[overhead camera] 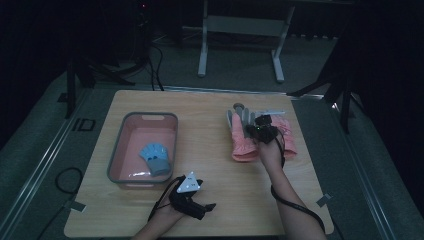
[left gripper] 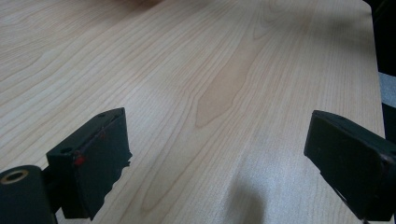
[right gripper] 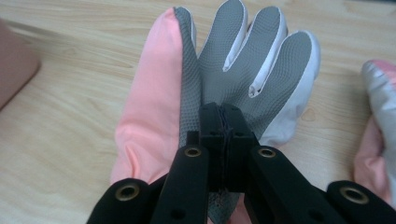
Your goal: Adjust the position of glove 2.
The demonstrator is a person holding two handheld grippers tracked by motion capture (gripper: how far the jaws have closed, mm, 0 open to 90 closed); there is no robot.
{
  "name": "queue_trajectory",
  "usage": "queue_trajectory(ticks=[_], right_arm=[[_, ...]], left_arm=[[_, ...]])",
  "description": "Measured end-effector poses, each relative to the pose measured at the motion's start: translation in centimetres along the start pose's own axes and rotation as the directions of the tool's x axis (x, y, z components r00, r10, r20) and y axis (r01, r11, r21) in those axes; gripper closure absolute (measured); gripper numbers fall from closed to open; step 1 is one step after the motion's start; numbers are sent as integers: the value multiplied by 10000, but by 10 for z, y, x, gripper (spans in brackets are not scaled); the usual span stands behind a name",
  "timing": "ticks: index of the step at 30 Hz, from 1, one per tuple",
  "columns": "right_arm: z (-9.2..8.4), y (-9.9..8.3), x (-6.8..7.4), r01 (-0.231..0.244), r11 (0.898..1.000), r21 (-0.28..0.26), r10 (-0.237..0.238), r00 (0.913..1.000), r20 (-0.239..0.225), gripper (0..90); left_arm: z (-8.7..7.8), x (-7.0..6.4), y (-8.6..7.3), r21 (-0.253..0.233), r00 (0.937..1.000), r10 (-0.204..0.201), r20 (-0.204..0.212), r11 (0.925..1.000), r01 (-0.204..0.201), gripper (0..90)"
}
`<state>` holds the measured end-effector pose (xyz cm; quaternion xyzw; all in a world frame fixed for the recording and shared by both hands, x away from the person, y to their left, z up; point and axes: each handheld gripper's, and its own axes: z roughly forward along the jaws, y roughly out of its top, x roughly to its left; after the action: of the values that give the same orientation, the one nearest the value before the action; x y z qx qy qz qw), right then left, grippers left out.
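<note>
We see the right claw [right gripper: 223, 140] clamped together on the grey palm of a pink glove [right gripper: 219, 93], a fold of fabric pinched between its jaws. That glove lies toward the worktop's [overhead camera: 215, 145] far right corner, fingers pointing to the far edge, a second pink glove [overhead camera: 286, 134] just beside it. Left claw [left gripper: 215, 158] spread apart over bare wood near the near edge, holding nothing. Grey-rimmed pink bin [overhead camera: 120, 150] by the left edge holds a small blue glove [overhead camera: 155, 157].
</note>
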<state>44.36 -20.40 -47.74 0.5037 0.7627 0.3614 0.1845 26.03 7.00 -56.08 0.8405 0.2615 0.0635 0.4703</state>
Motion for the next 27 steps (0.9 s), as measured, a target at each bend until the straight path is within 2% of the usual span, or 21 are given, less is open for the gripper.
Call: queue_trajectory(ticks=[7,10,12,13,15,16,18,20,24,27], right_arm=[[-40,-8,22,-401,9978,-530,366,9971,-667,889],[-52,-17,32,-539,9963,-674,483,9955,-817,889],[-56,-22,38,-384,9968,-697,323,9957,-874,888],[-59,-26,40,-532,9959,-738,462,9945,-942,888],[-59,-32,45,-495,9965,-668,421,9932,-1082,888],[-59,-36,46,-704,9952,-687,624,9917,-1121,888],[-57,-42,50,-573,9962,-663,511,9944,-924,888],[-53,-47,53,-676,9959,-605,608,9923,-1077,888],[-39,-53,58,-590,9975,-397,545,9928,-1063,887],[-28,-57,58,-730,9968,-312,695,9924,-1013,886]], left_arm=[[0,0,0,1,10000,27,-8,10000,-27,70],[0,0,0,13,10000,48,-17,10000,-48,70],[0,0,0,26,10000,74,-17,10000,-73,69],[0,-1,0,43,9999,128,-35,9999,-128,70],[0,-1,1,36,9999,140,-15,9999,-140,70],[0,-1,0,49,9999,147,-27,9999,-147,70],[1,-1,0,99,9999,168,-34,9998,-167,70],[1,-1,0,100,9998,201,-50,9997,-200,69],[1,-1,0,87,9998,199,-47,9998,-198,70],[1,-2,0,109,9997,255,-62,9996,-254,70]])
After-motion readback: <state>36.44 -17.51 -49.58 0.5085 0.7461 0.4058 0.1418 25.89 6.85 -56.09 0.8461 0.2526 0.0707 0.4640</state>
